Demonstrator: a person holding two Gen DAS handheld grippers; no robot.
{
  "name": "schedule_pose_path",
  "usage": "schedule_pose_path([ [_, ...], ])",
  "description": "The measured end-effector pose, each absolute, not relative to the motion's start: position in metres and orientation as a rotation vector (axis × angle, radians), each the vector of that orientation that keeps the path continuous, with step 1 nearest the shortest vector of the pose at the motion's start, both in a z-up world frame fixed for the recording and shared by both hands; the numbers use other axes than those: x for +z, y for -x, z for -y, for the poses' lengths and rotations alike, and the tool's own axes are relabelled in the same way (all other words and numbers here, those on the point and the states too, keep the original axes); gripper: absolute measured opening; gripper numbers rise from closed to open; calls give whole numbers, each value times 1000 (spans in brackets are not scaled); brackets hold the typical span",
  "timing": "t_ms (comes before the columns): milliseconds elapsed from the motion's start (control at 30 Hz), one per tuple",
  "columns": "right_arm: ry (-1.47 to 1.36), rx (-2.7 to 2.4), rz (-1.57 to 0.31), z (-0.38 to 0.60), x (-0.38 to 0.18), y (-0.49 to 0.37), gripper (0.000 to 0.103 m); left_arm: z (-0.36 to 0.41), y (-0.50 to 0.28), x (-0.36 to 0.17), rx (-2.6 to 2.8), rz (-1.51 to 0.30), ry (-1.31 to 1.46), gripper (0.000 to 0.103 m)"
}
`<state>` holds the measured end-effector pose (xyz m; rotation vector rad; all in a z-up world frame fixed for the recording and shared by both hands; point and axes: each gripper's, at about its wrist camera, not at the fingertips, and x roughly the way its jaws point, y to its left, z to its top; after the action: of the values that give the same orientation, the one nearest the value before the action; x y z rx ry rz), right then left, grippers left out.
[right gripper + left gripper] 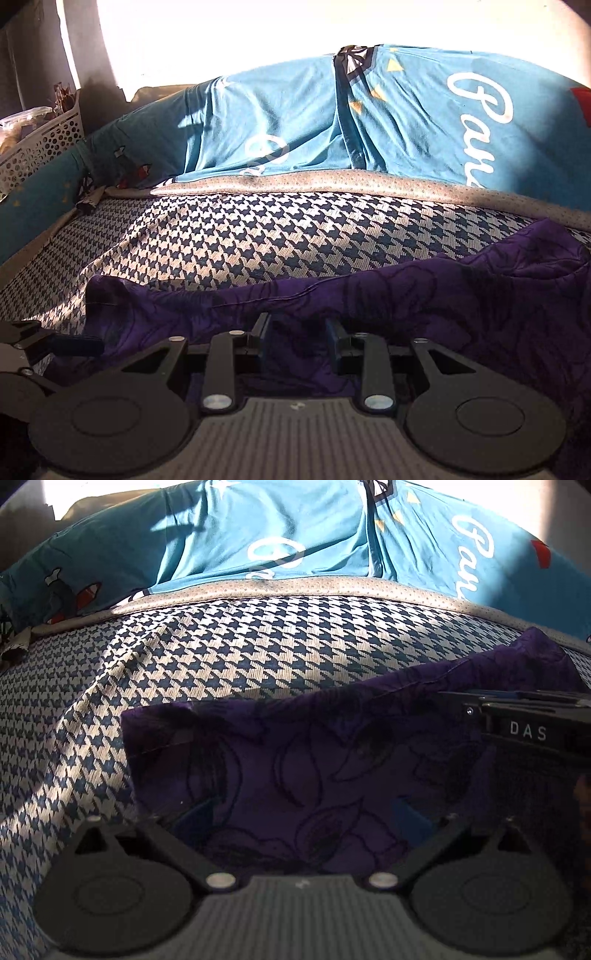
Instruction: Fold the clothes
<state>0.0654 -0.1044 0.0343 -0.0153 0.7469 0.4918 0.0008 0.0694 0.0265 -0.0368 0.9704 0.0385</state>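
- Purple garment (314, 768) lay on the houndstooth cover (229, 642), near the teal pillows (280, 528), spread low, likely so an edge could be carried over for a fold.
- Left gripper (295, 812) had its fingers well apart over the cloth, clamping nothing.
- Right gripper (297, 332) stood with fingers partly closed and purple fabric bunched between them; whether they truly pinched it I could not tell.
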Motion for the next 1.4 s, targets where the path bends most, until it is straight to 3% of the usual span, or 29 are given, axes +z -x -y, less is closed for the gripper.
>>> schedule_pose_path([
  [500, -14, 421, -728, 92, 21, -92, 31, -75, -1, 28, 26, -963, 71, 103],
  [967, -26, 429, -748, 80, 33, -77, 45, -92, 21, 49, 71, -910, 69, 103],
  [1300, 30, 473, -726, 78, 42, -31, 47, -124, 51, 47, 161, -917, 123, 103],
  [1400, 27, 515, -716, 75, 47, -13, 54, -135, 59, 46, 182, -924, 166, 103],
])
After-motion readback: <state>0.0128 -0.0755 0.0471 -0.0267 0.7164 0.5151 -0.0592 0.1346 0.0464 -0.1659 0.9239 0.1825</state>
